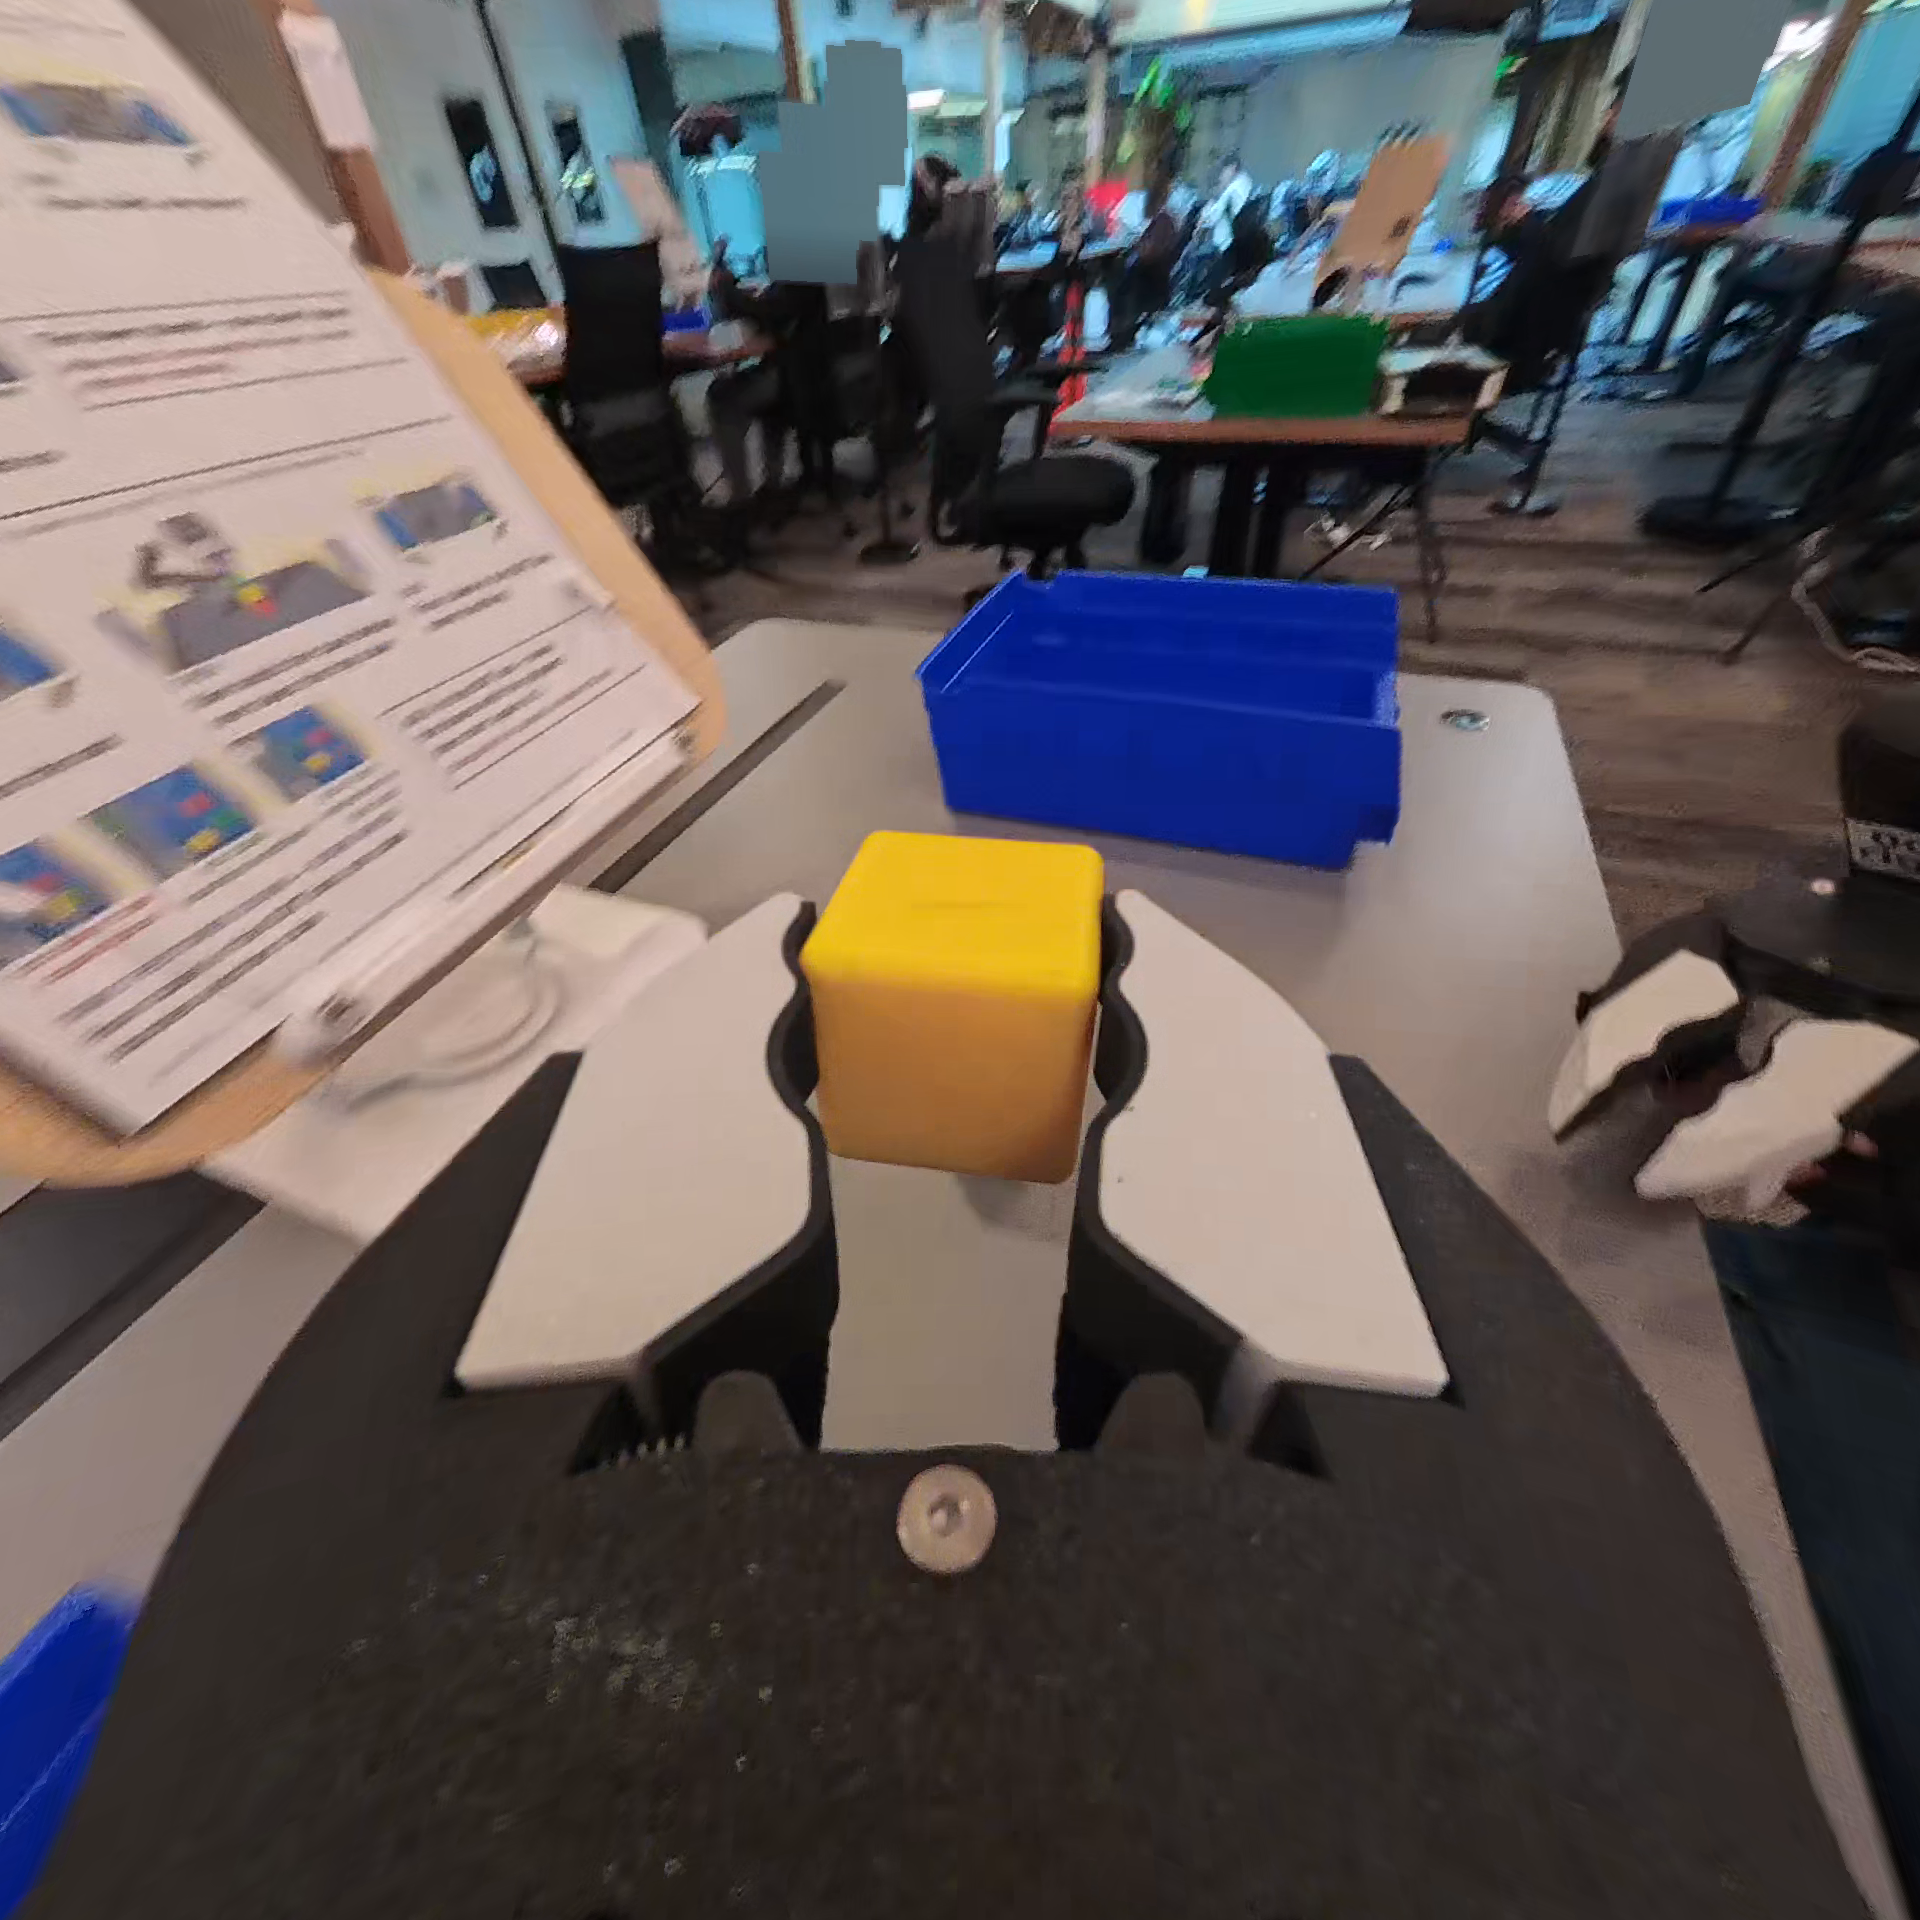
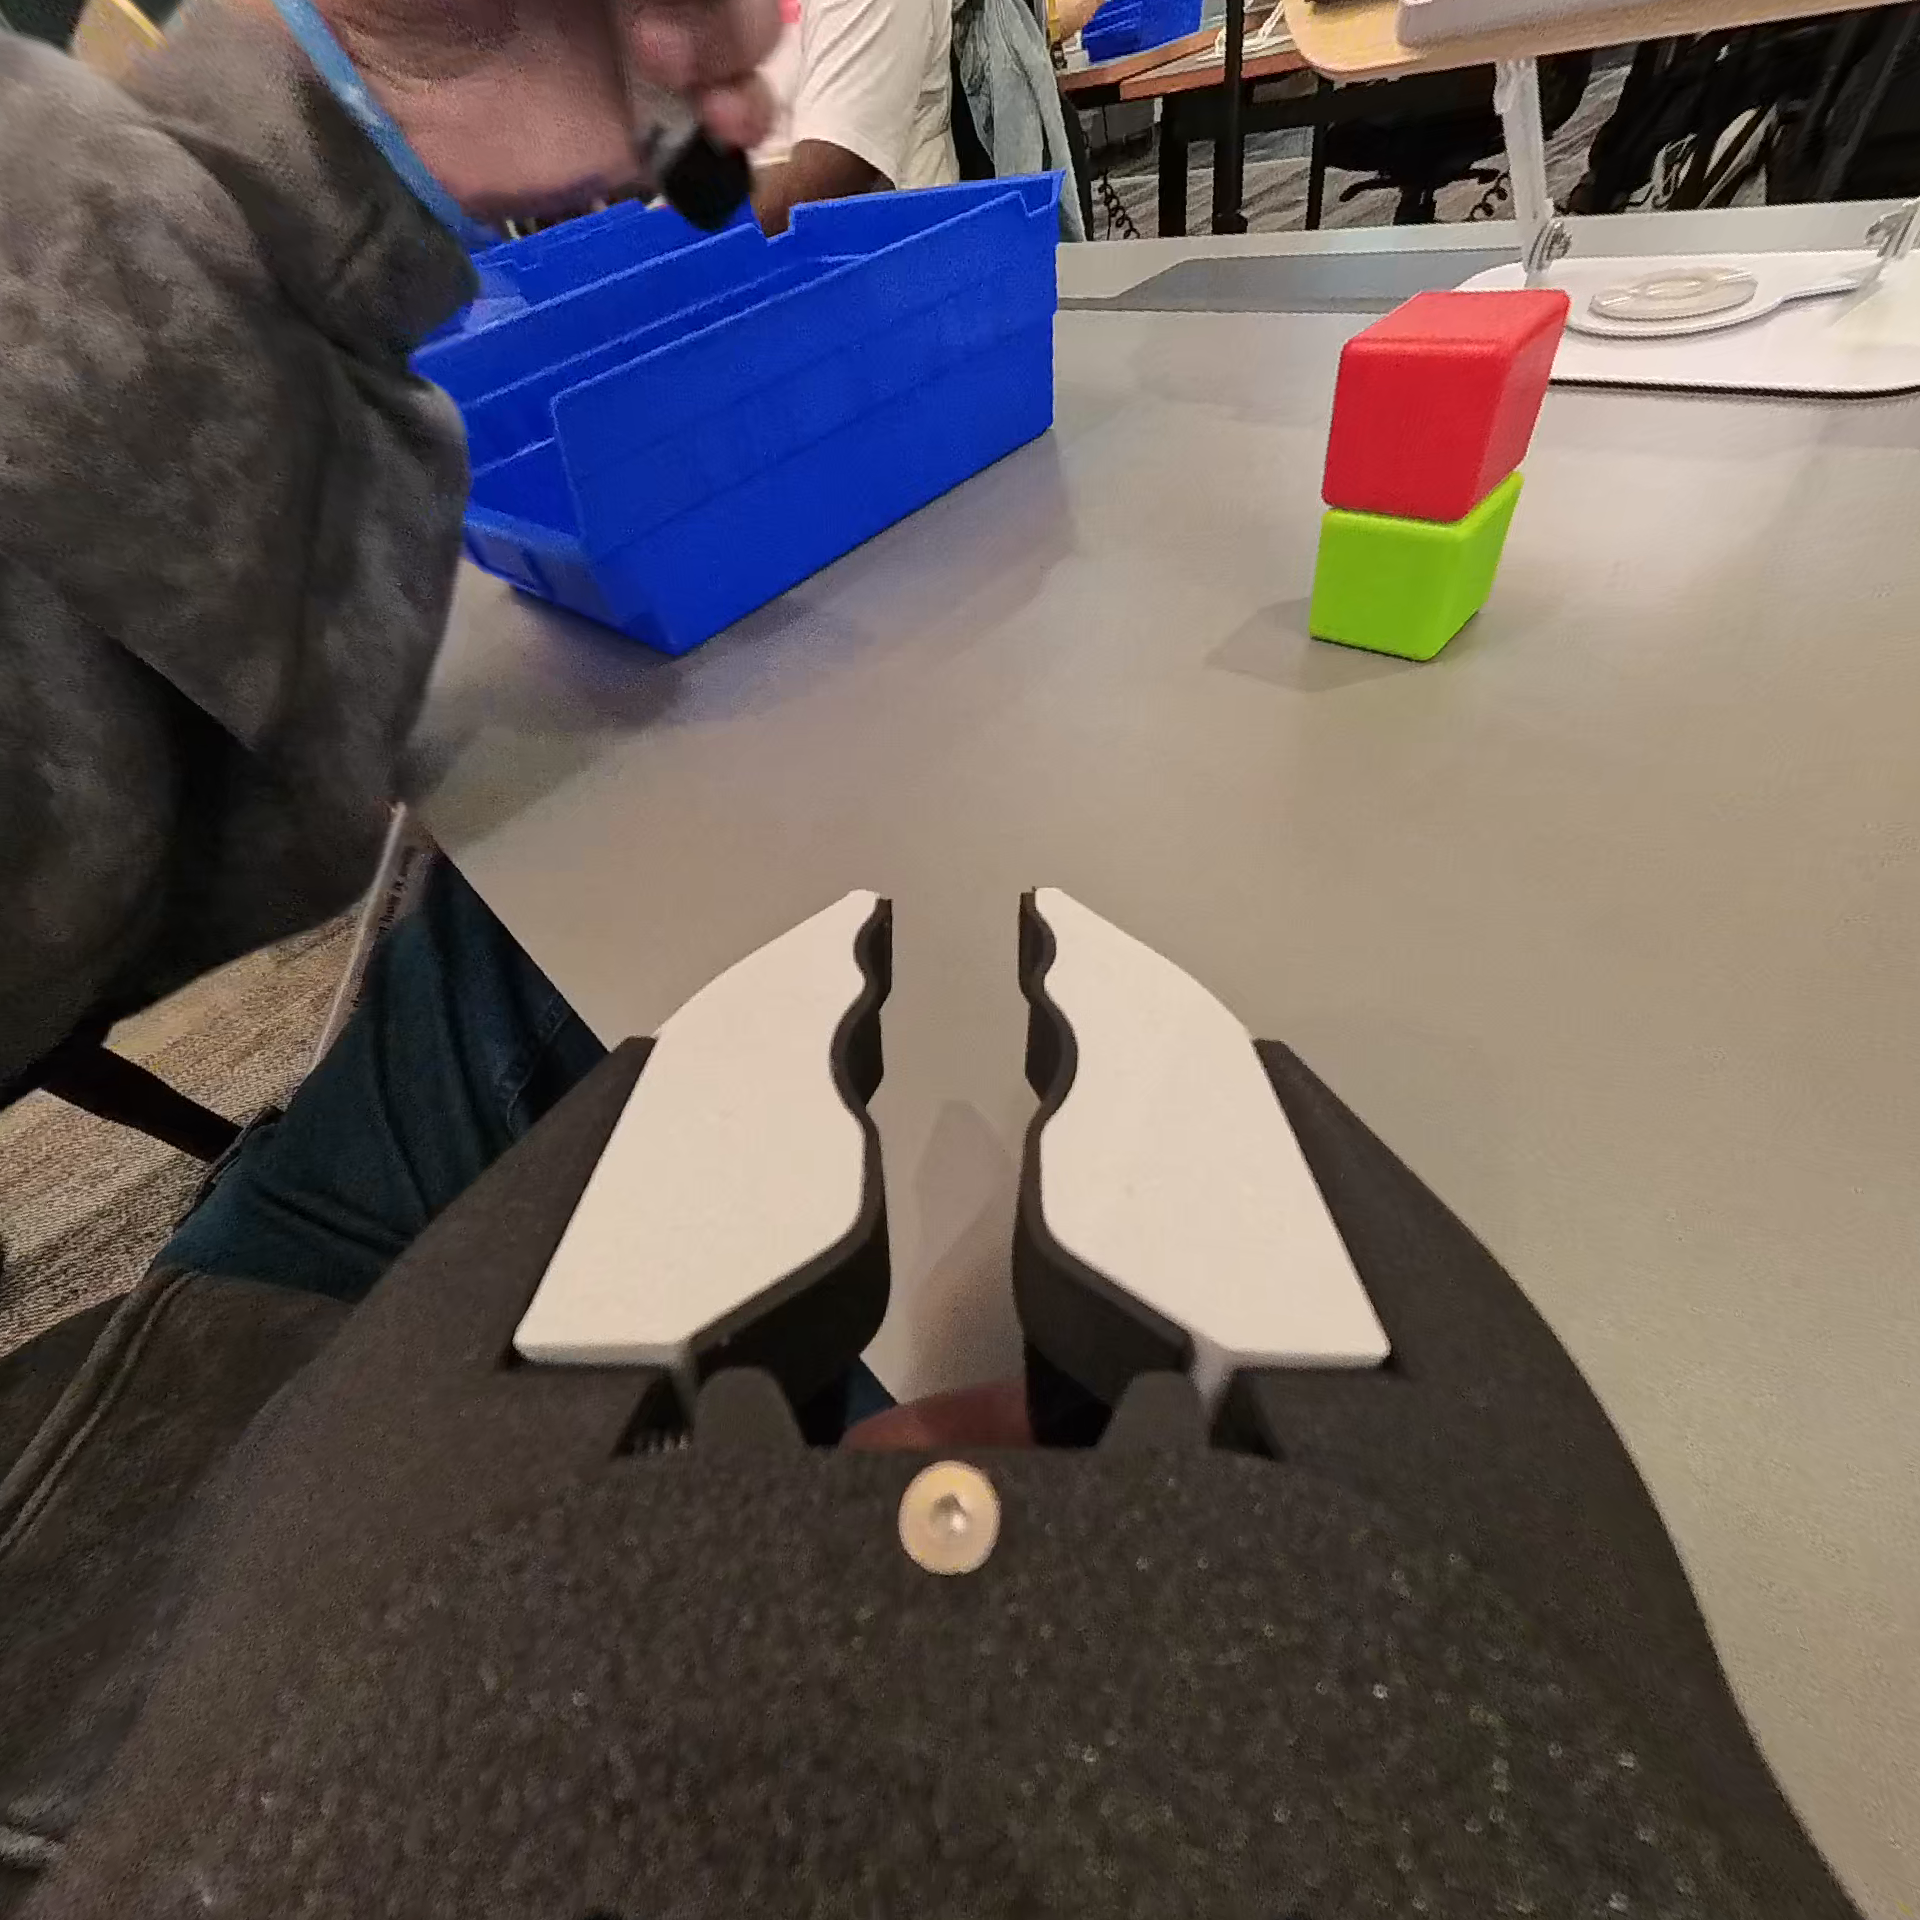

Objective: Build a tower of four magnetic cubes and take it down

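My left gripper (image 1: 956, 904) is shut on a yellow cube (image 1: 951, 1008), held by its two sides just above the grey table (image 1: 1403, 935). In the right wrist view a red cube (image 2: 1439, 400) sits stacked on a green cube (image 2: 1403, 571) at the far right of the table (image 2: 1143, 779). My right gripper (image 2: 956, 899) is open with a narrow gap and empty, low over the table's near edge, well short of the stack. It also shows at the right edge of the left wrist view (image 1: 1704, 1081).
A blue bin (image 1: 1164, 717) stands beyond the yellow cube; in the right wrist view the bin (image 2: 779, 436) is at far left. An instruction sheet on a board (image 1: 260, 582) tilts in from the left on a white stand (image 2: 1683, 301). A person's grey sleeve (image 2: 187, 468) is at left.
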The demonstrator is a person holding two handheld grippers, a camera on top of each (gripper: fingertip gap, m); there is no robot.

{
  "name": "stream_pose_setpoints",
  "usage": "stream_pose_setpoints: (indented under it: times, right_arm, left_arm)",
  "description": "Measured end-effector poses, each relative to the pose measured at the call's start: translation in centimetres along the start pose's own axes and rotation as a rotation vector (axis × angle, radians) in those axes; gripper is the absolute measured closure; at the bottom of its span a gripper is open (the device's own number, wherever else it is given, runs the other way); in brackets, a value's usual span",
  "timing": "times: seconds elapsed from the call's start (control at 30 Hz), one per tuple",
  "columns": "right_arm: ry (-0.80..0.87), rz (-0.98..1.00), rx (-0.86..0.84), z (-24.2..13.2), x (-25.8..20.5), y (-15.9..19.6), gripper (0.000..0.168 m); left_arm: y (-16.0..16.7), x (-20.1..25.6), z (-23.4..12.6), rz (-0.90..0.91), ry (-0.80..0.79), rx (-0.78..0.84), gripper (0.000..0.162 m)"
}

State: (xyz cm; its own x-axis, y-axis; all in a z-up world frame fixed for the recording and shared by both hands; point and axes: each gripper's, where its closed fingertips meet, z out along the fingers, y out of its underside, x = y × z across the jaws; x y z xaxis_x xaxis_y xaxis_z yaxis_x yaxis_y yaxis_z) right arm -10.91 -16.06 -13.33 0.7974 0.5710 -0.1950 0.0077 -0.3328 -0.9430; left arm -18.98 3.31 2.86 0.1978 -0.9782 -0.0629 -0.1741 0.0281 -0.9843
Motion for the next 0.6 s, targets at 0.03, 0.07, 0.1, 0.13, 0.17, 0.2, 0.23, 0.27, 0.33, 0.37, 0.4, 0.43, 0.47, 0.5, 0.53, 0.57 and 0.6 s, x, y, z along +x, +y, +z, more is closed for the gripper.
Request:
stream_pose_setpoints:
  times: [0.03, 0.07, 0.1, 0.13, 0.17, 0.2, 0.23, 0.27, 0.33, 0.37, 0.4, 0.43, 0.47, 0.5, 0.53, 0.57, 0.6]
  right_arm:
    - [0.001, 0.002, 0.002, -0.1, 0.1, 0.0, 0.145]
    - [0.001, 0.003, 0.003, -0.1, 0.1, -0.1, 0.145]
    - [0.001, 0.006, 0.005, -0.2, 0.2, -0.1, 0.145]
    - [0.001, 0.008, 0.007, -0.2, 0.2, -0.2, 0.145]
    - [-0.001, 0.011, 0.009, -0.3, 0.2, -0.2, 0.145]
    - [-0.001, 0.013, 0.01, -0.3, 0.3, -0.2, 0.145]
    - [-0.002, 0.015, 0.012, -0.4, 0.3, -0.2, 0.145]
    - [-0.003, 0.016, 0.014, -0.5, 0.3, -0.3, 0.145]
    - [-0.006, 0.021, 0.019, -0.6, 0.3, -0.4, 0.145]
    - [-0.008, 0.025, 0.022, -0.6, 0.3, -0.4, 0.145]
    - [-0.011, 0.028, 0.022, -0.7, 0.3, -0.4, 0.145]
    - [-0.013, 0.031, 0.023, -0.7, 0.3, -0.4, 0.145]
    - [-0.016, 0.034, 0.024, -0.7, 0.3, -0.4, 0.145]
    - [-0.018, 0.036, 0.025, -0.7, 0.3, -0.4, 0.145]
    - [-0.019, 0.037, 0.026, -0.7, 0.2, -0.4, 0.145]
    - [-0.02, 0.037, 0.026, -0.7, 0.2, -0.4, 0.145]
    - [-0.022, 0.038, 0.026, -0.7, 0.2, -0.5, 0.145]
  left_arm:
    - [-0.1, 0.3, 1.8, 0.004, 0.022, 0.023, 0.112]
    - [0.0, 0.5, 3.7, 0.011, 0.035, 0.039, 0.112]
    - [0.3, 0.5, 5.5, 0.013, 0.045, 0.051, 0.112]
    - [0.8, 0.3, 7.3, -0.007, 0.049, 0.053, 0.112]
    - [1.7, 0.1, 8.8, -0.048, 0.064, 0.041, 0.112]
    - [2.8, -0.1, 10.2, -0.104, 0.084, 0.02, 0.112]
    - [3.8, -0.8, 11.3, -0.168, 0.076, 0.016, 0.112]
    - [4.4, -1.5, 12.0, -0.225, 0.069, 0.036, 0.112]
    - [4.7, -1.8, 12.6, -0.275, 0.102, 0.131, 0.112]
    - [4.7, -1.8, 12.6, -0.263, 0.11, 0.176, 0.112]
    - [4.8, -1.5, 12.6, -0.25, 0.126, 0.201, 0.112]
    - [5.1, -1.1, 12.7, -0.239, 0.147, 0.212, 0.112]
    - [5.4, -0.6, 12.8, -0.222, 0.169, 0.211, 0.112]
    - [5.9, 0.1, 13.0, -0.207, 0.193, 0.199, 0.112]
    - [6.5, 0.5, 13.3, -0.198, 0.209, 0.175, 0.112]
    - [7.2, 0.8, 13.5, -0.193, 0.216, 0.149, 0.112]
    - [7.9, 1.1, 13.8, -0.192, 0.229, 0.123, 0.111]
